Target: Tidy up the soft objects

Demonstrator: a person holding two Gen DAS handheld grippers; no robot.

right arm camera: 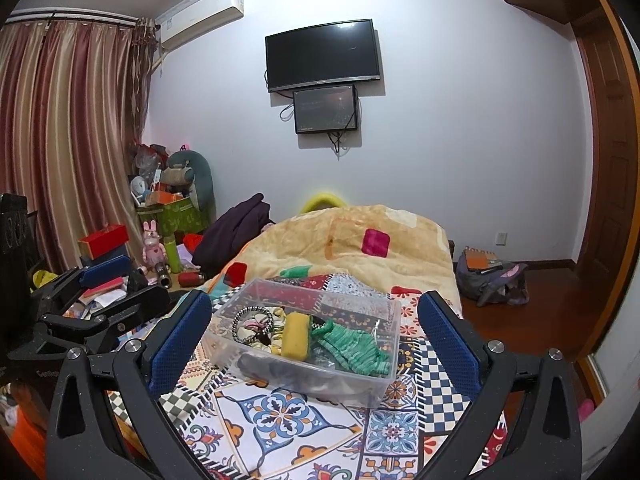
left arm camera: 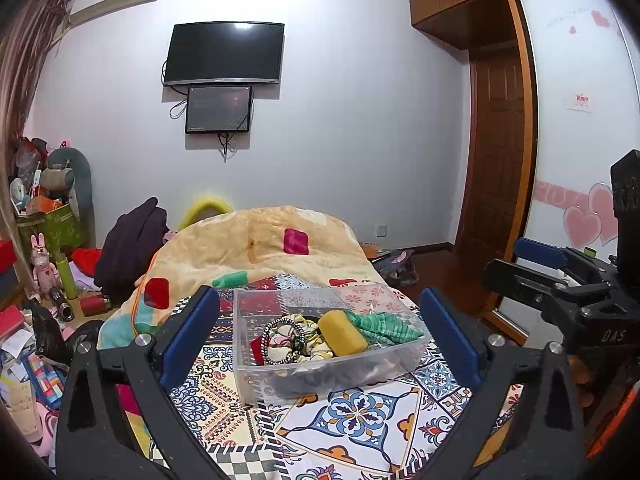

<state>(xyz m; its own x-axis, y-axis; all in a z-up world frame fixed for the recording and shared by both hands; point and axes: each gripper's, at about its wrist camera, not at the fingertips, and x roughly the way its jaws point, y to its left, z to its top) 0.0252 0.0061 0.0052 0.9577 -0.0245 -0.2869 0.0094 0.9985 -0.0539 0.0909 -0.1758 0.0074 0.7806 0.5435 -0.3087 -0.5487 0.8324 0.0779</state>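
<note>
A clear plastic bin (left arm camera: 256, 376) (right arm camera: 390, 320) sits on the patterned bed cover. It holds a yellow sponge (left arm camera: 344, 332) (right arm camera: 297, 334), a green knitted cloth (left arm camera: 384, 326) (right arm camera: 356, 346), floral scrunchies (left arm camera: 280, 342) (right arm camera: 250, 328) with a black-and-white braided ring, and dark items at the bottom. My left gripper (left arm camera: 320, 336) is open and empty, its blue pads (left arm camera: 188, 336) on either side of the bin, above it. My right gripper (right arm camera: 314, 336) is open and empty, also framing the bin. Each gripper shows at the edge of the other's view.
A yellow patchwork quilt (left arm camera: 272, 240) (right arm camera: 352, 236) is heaped behind the bin. Cluttered boxes, toys and dark clothes (left arm camera: 132, 240) lie at the left. A backpack (right arm camera: 488, 276) sits on the wood floor at the right, near a wardrobe (left arm camera: 580, 120).
</note>
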